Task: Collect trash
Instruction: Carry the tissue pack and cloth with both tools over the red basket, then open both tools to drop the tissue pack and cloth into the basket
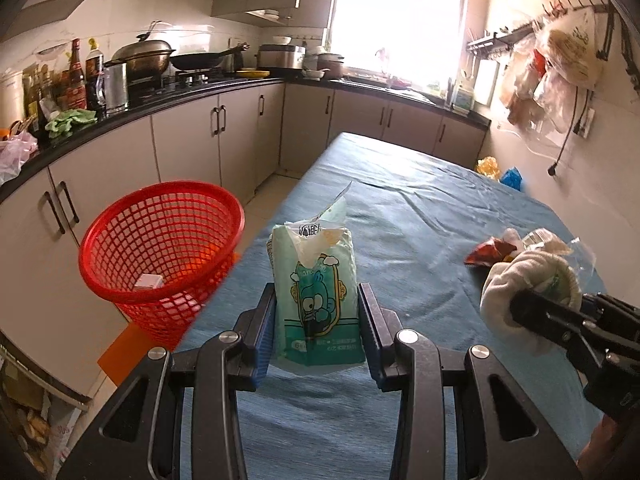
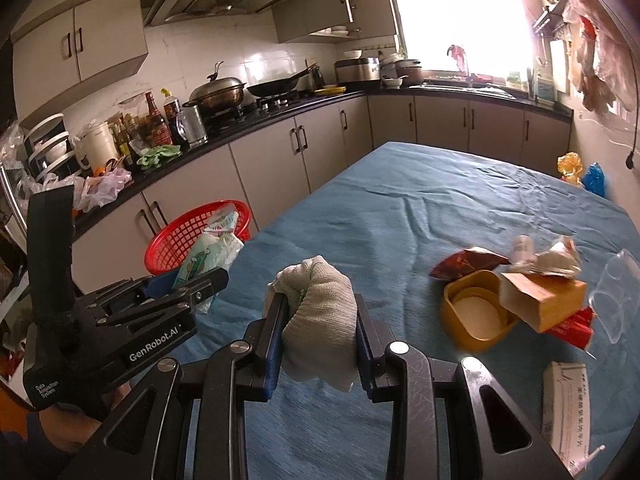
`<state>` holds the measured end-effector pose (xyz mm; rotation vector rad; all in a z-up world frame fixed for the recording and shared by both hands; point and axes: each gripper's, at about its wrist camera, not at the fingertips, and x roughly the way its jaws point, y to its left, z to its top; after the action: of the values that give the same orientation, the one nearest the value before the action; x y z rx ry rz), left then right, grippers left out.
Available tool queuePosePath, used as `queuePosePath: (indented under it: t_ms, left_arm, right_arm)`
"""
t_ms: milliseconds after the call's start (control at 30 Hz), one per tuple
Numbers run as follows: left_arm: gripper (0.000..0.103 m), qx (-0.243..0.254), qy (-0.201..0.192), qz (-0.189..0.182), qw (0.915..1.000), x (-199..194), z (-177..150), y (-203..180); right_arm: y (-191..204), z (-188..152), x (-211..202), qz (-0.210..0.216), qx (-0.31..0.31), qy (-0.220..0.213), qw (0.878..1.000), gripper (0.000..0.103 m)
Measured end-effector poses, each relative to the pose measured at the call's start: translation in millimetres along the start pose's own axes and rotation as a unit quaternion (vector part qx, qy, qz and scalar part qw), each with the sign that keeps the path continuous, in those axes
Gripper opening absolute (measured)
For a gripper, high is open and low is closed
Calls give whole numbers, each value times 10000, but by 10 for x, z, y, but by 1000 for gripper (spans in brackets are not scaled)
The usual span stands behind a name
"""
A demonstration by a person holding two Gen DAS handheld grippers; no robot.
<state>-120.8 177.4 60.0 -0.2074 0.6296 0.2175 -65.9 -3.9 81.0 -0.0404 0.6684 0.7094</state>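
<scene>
My left gripper is shut on a pale green tissue packet with a cartoon print, held upright above the blue tablecloth. The red mesh basket stands on the floor to its left, beside the table edge, with a small white box inside. My right gripper is shut on a balled-up white knit glove. The left wrist view shows that glove at the right, in the right gripper. The right wrist view shows the left gripper with the packet in front of the basket.
More trash lies on the blue-covered table: a red wrapper, a yellow tub, a brown box, crumpled paper, a clear plastic tray and a white box. Kitchen cabinets line the left.
</scene>
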Motion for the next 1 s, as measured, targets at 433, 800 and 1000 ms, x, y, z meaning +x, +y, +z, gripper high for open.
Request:
queuePosePath:
  t_ms: [433, 800, 1000]
  left_arm:
    - [37, -385, -178, 240, 9988, -87, 203, 552]
    - [38, -839, 10, 371, 9958, 101, 563, 1396]
    - [42, -1212, 284, 335, 9917, 365, 582, 1773]
  right_arm:
    - [324, 286, 312, 332, -161, 234, 9990, 34]
    - [919, 908, 989, 1038, -90, 606, 9927, 35]
    - [1266, 1051, 1582, 1219, -83, 893, 9885, 38]
